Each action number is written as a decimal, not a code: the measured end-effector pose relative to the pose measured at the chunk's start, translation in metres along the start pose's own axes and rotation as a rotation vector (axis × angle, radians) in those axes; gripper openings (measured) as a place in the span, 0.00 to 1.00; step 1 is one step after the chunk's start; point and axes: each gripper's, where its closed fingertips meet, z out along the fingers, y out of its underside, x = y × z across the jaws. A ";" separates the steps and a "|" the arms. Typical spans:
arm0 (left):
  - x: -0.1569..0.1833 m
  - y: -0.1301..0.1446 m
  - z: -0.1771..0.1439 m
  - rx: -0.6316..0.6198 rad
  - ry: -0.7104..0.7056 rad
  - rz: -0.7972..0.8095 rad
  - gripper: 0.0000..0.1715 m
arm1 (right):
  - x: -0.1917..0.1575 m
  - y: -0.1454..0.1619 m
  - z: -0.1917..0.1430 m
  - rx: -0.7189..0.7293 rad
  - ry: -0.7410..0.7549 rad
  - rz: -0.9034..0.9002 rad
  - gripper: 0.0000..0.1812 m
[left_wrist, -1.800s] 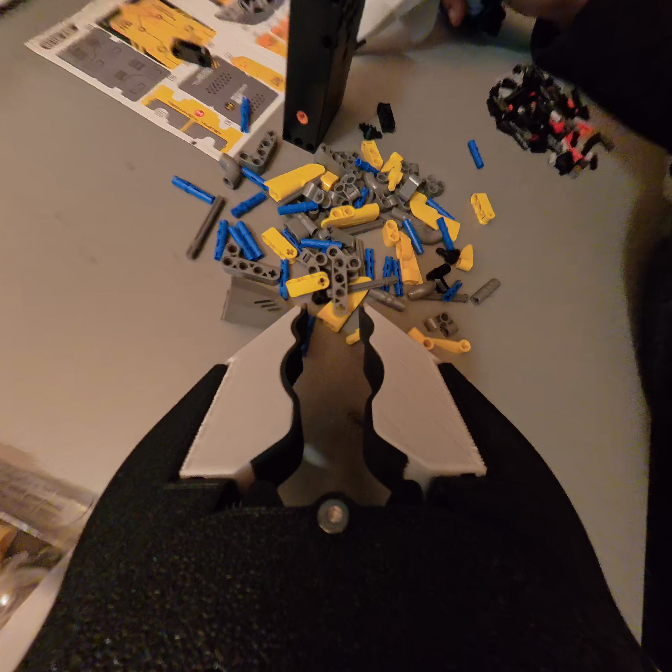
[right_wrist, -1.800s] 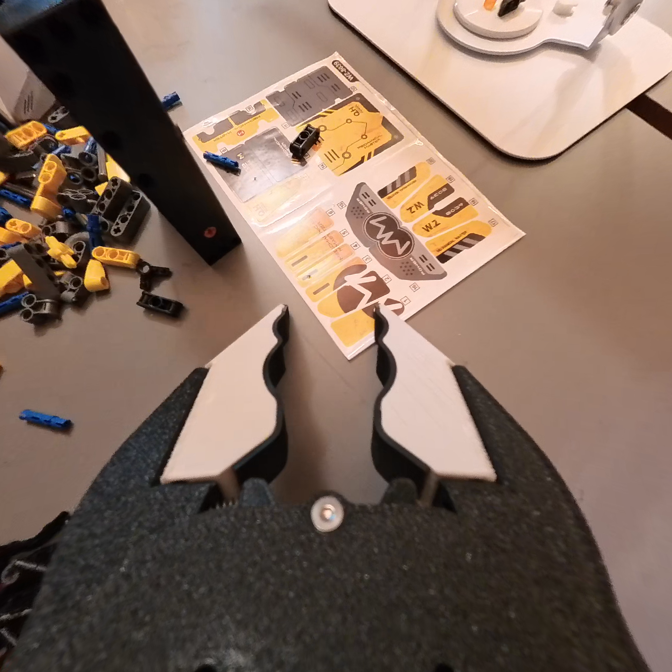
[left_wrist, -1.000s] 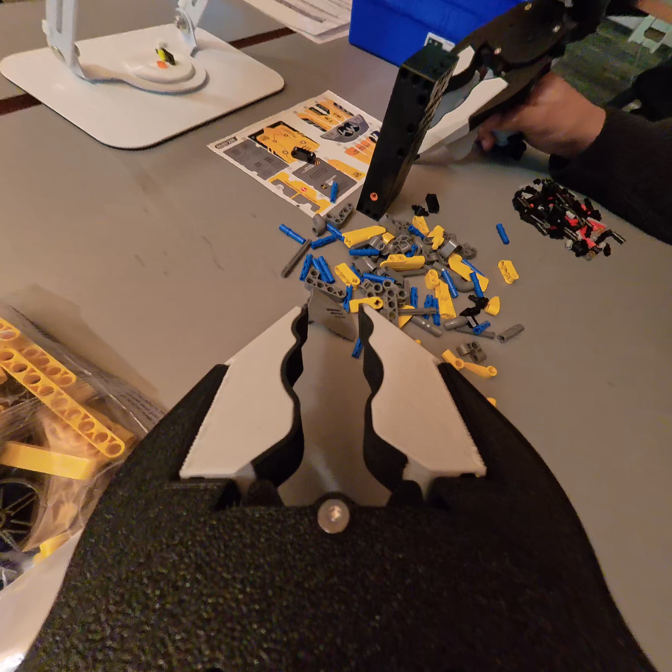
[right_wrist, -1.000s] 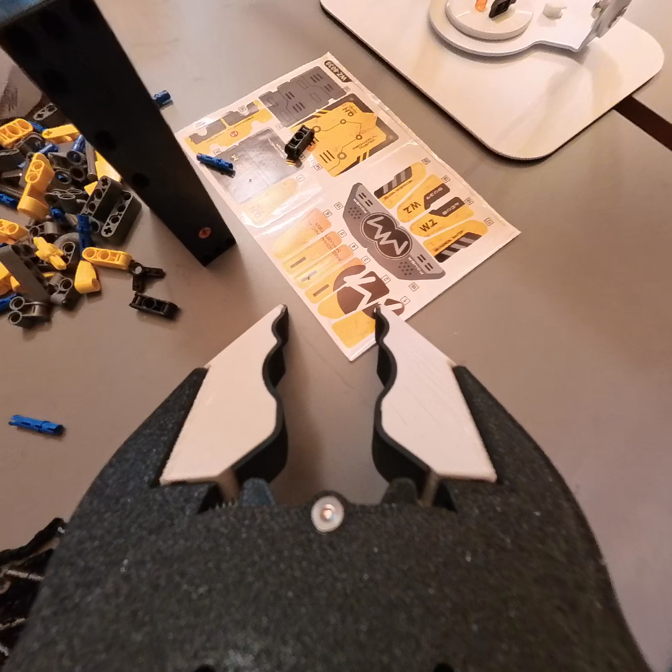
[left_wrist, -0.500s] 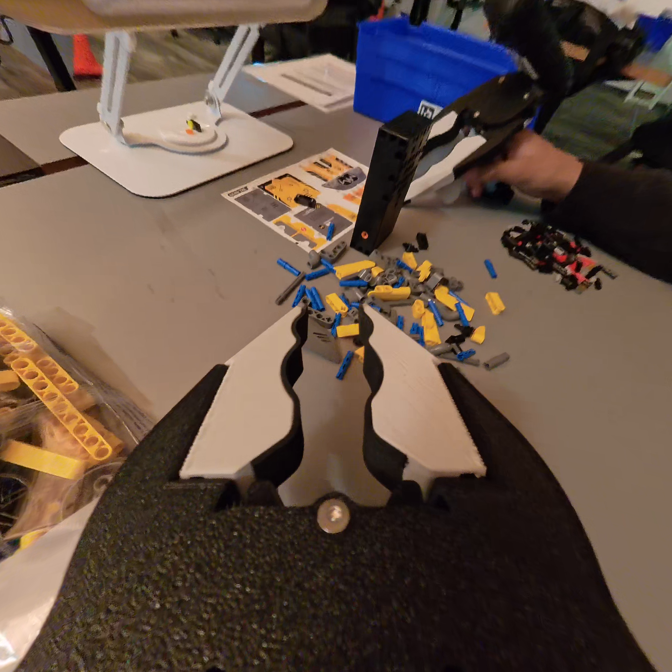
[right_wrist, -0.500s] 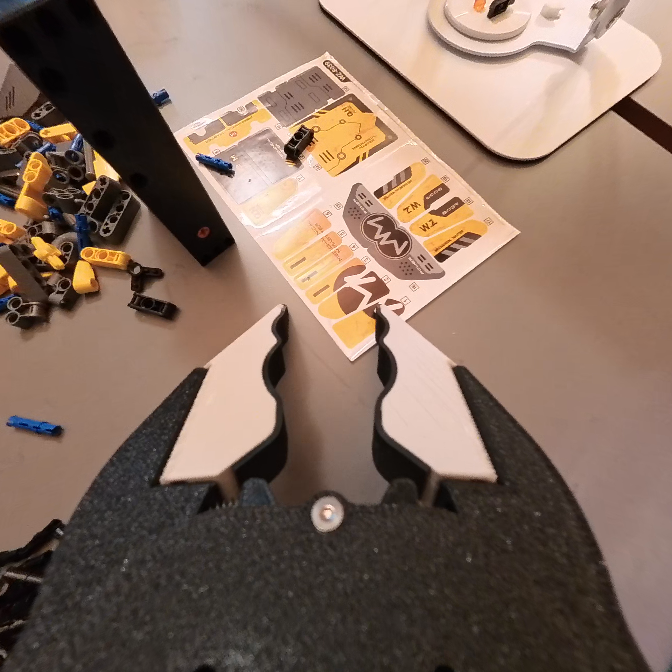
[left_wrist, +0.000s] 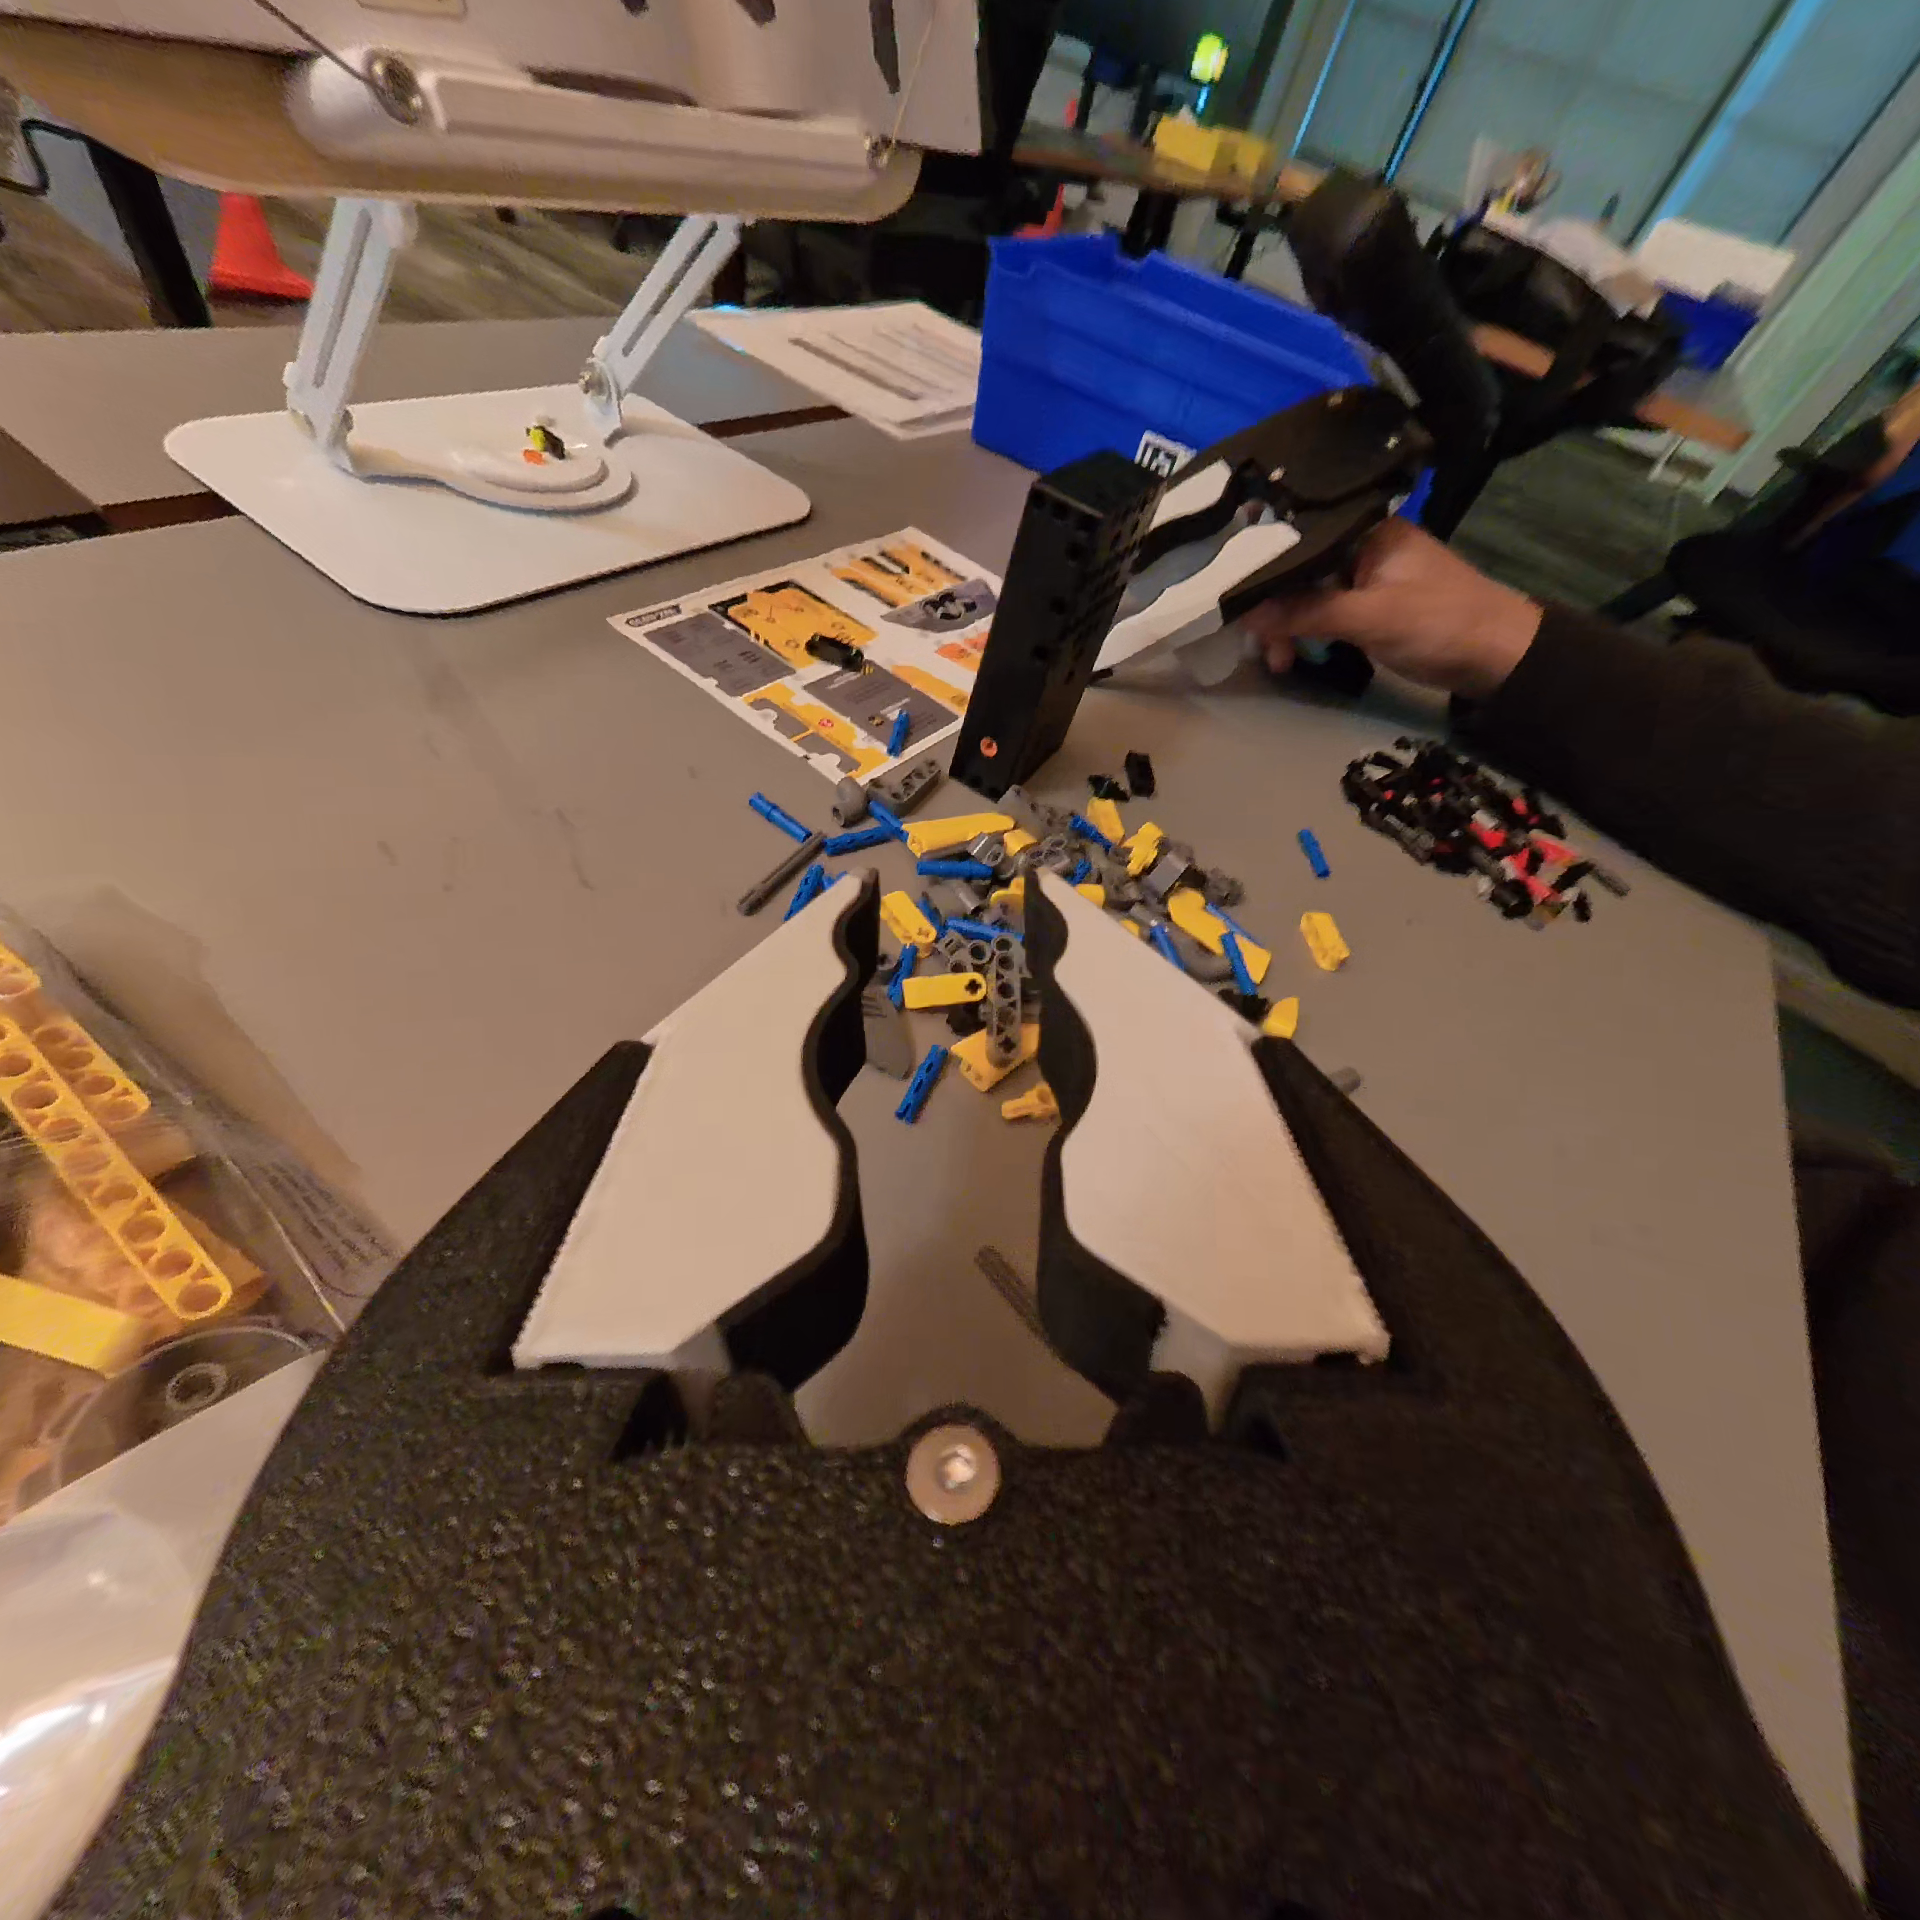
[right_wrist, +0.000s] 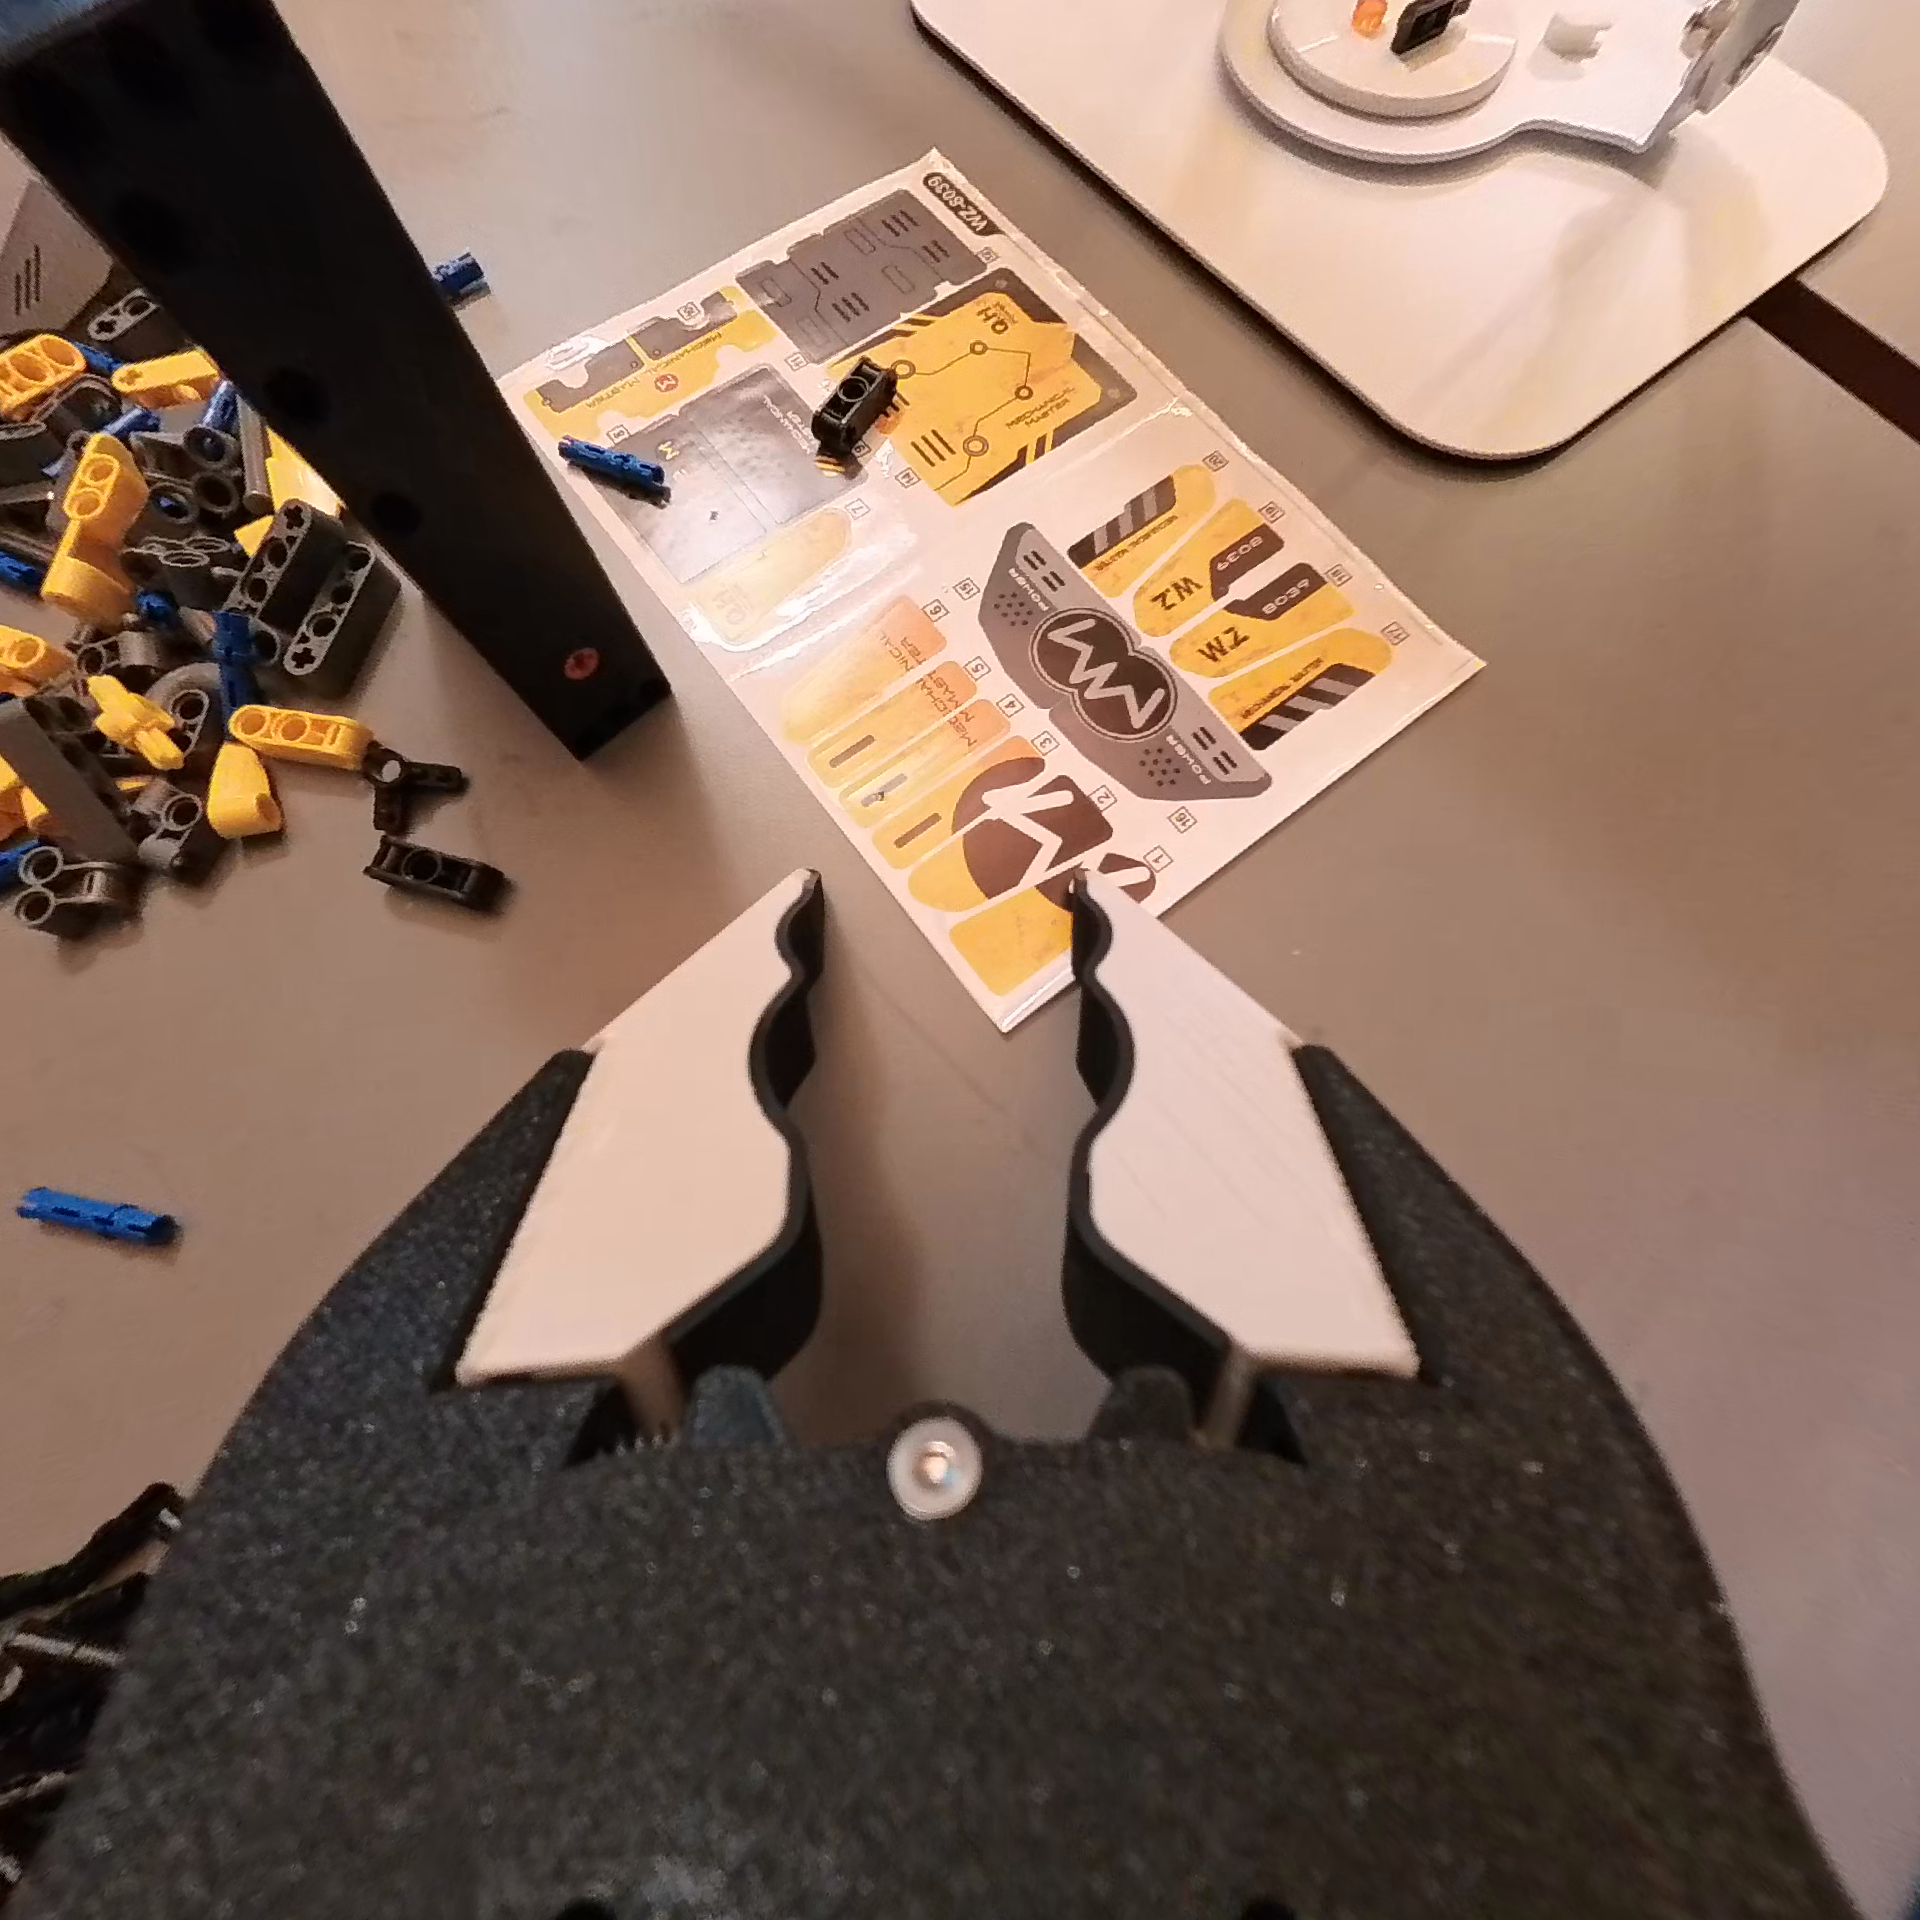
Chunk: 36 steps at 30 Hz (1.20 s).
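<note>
My left gripper (left_wrist: 951, 894) is open and empty, held above the near edge of a pile of small yellow, blue and grey building parts (left_wrist: 1049, 914). My right gripper (right_wrist: 945, 894) is open and empty, low over the grey table. Its right fingertip (right_wrist: 1086, 904) is over the near corner of a yellow and grey sticker sheet (right_wrist: 1039, 582). A small black piece (right_wrist: 852, 405) and a blue pin (right_wrist: 613, 462) lie on the sheet. The right gripper also shows in the left wrist view (left_wrist: 1299, 499), held by a hand (left_wrist: 1392, 613).
A tall black block (left_wrist: 1049, 634) leans between pile and sheet, also in the right wrist view (right_wrist: 343, 395). A black and red parts pile (left_wrist: 1465, 821) lies right. A white stand (left_wrist: 488, 499), a blue bin (left_wrist: 1153, 343) and a bag of yellow beams (left_wrist: 94, 1174) surround them. Across from one pair of fingers to the other is roughly 30 cm. From my right tips it is roughly 11 cm to the blue pin (right_wrist: 613, 462); from my left, 15 cm. The left camera catches it too, in the left wrist view (left_wrist: 901, 732).
My left gripper has lifted and drawn back from the pile and tilted up, so more of the room shows. The right gripper has barely moved. Both stayed open.
</note>
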 end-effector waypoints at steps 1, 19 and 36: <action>-0.001 -0.002 -0.001 0.013 0.003 -0.011 0.15 | 0.000 0.000 0.000 0.000 0.000 0.001 0.26; -0.015 0.006 0.003 -0.030 -0.043 -0.071 0.15 | 0.000 0.001 0.000 -0.001 0.015 0.009 0.26; -0.053 0.034 0.031 -0.267 -0.246 -0.049 0.16 | 0.000 0.000 0.000 -0.001 0.006 0.017 0.26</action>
